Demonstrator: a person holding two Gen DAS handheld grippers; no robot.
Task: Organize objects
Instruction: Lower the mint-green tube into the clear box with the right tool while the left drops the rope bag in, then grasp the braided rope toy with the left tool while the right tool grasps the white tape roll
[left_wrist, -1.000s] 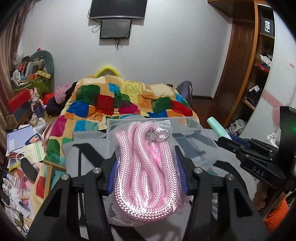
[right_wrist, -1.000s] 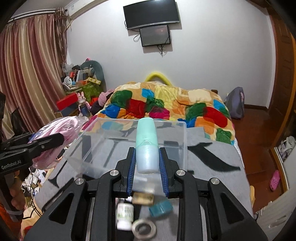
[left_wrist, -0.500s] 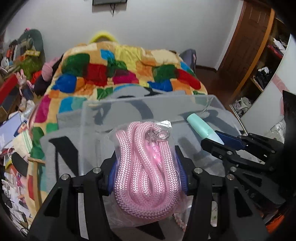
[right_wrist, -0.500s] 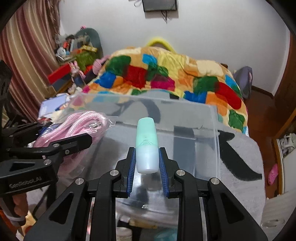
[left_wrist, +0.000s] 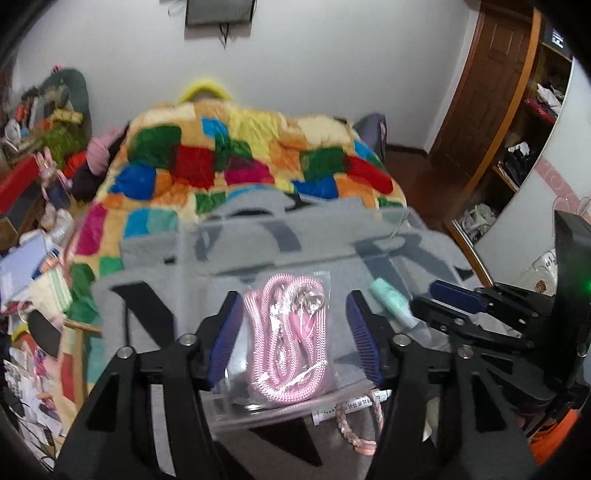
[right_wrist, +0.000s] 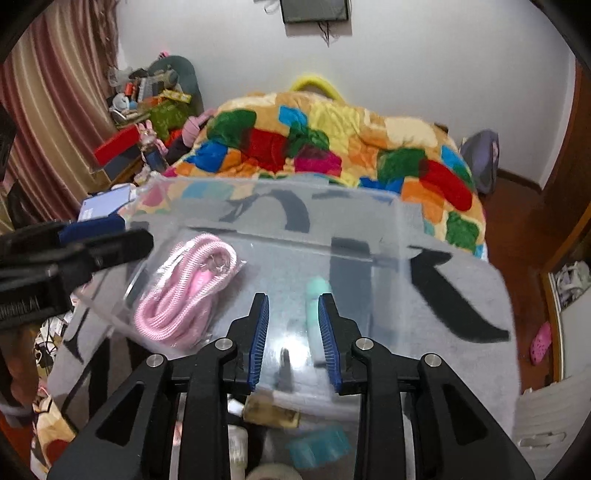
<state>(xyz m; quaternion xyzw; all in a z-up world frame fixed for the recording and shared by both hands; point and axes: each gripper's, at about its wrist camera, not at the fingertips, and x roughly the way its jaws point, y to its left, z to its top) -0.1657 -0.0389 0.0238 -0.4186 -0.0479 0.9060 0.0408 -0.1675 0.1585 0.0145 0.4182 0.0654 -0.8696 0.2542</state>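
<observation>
A clear plastic box (right_wrist: 402, 221) stands on a grey cloth (right_wrist: 458, 295) on the bed; it also shows in the left wrist view (left_wrist: 207, 236). A bagged pink rope (left_wrist: 286, 336) lies inside it, at the left in the right wrist view (right_wrist: 184, 295). A mint green tube (right_wrist: 316, 299) lies inside too, also in the left wrist view (left_wrist: 389, 301). My left gripper (left_wrist: 291, 336) is open above the rope. My right gripper (right_wrist: 293, 338) is open above the tube. Neither holds anything.
A patchwork quilt (left_wrist: 236, 166) covers the bed behind the box. A braided pink band (left_wrist: 354, 432) and small items (right_wrist: 273, 413) lie on the cloth in front of the box. Clutter fills the left side (right_wrist: 147, 96); wooden shelves (left_wrist: 524, 110) stand at the right.
Both grippers have opened. The pink rope bag and the mint tube have dropped out of them into the clear box.
</observation>
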